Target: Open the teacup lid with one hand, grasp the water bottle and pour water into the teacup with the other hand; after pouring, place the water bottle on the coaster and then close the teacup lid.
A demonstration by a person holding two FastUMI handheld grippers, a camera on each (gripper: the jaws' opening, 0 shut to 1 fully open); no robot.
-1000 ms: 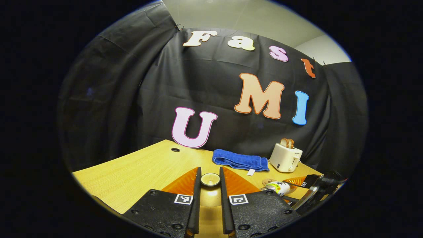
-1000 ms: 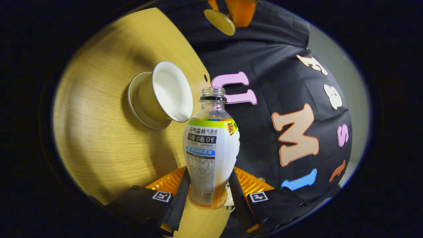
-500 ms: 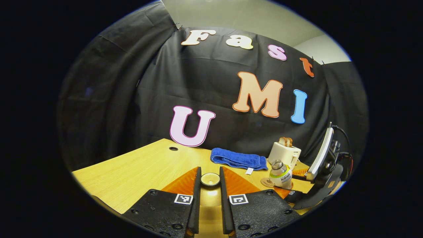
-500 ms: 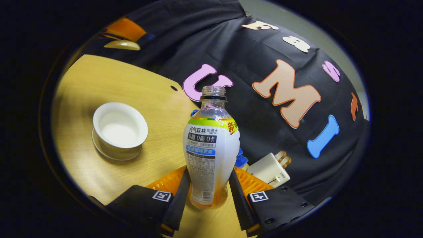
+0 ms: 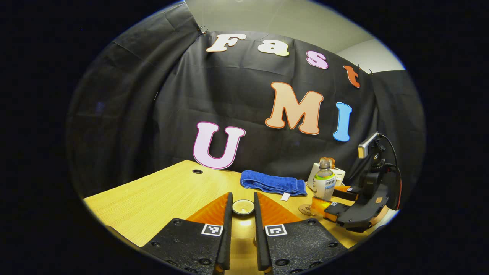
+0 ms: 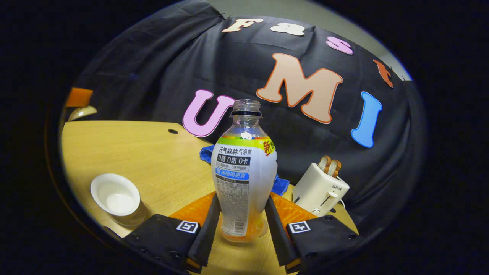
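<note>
Tipped a second ago, the water bottle [image 6: 244, 172] now stands upright, clamped in the right gripper [image 6: 240, 225] above the coaster [image 5: 305, 209], while the left gripper [image 5: 243, 214] pinches the teacup lid [image 5: 243, 206]; misjudged lowering could miss the coaster.

This is a staged recording booth, not a lived-in kitchen: black cloth [image 6: 153, 68] hangs as the wall behind a bare wooden table [image 5: 160, 194]. Ahead of the right gripper [image 6: 240, 233], household props sit against that cloth, a toaster [image 6: 319, 187] holding bread and a folded blue towel [image 5: 271, 183].
</note>
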